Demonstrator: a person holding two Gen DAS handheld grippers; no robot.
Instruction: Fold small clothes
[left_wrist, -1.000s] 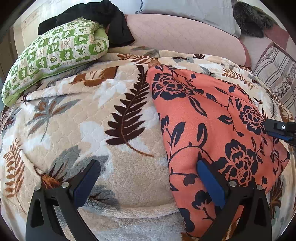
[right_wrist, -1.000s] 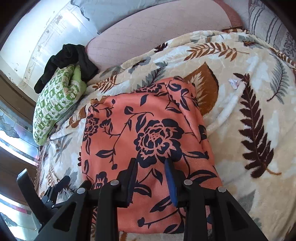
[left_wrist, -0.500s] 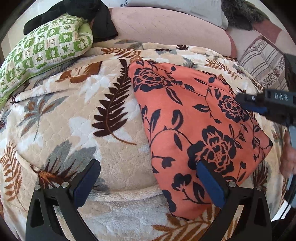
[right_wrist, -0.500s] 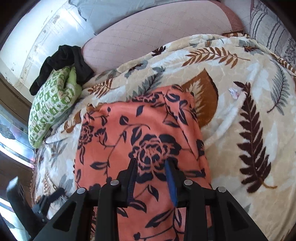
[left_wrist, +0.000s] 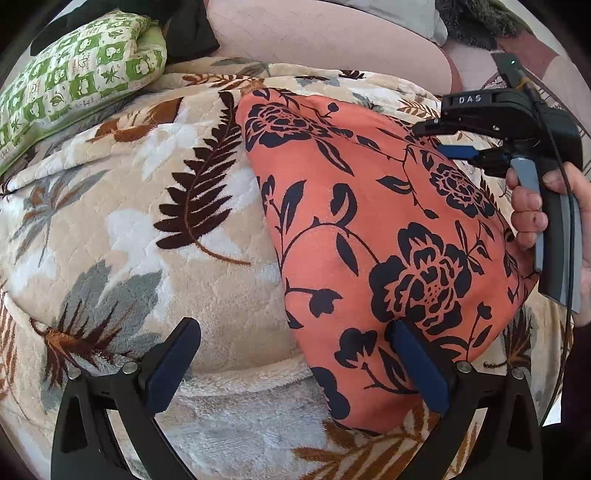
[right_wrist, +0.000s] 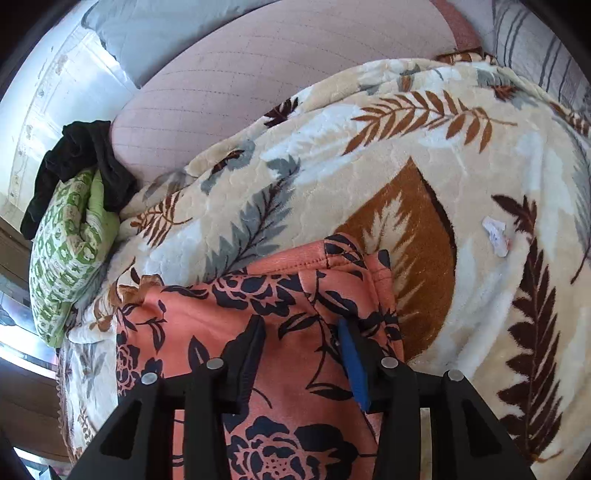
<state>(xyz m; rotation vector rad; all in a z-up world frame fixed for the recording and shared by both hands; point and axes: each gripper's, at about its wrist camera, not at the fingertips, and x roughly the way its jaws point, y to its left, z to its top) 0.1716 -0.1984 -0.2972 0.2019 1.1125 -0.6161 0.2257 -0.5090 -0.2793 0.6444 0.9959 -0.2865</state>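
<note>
Right tongs advanced over coral garment, part-open, empty; left tongs wide, empty; leaf-print blanket

In the right wrist view the coral floral garment runs off the bottom edge, its lower part hidden behind the right gripper. Whether those fingers pinch cloth cannot be told. In the left wrist view the hand at far right is cut by the frame. The black cloth at the top is cropped.
</note>
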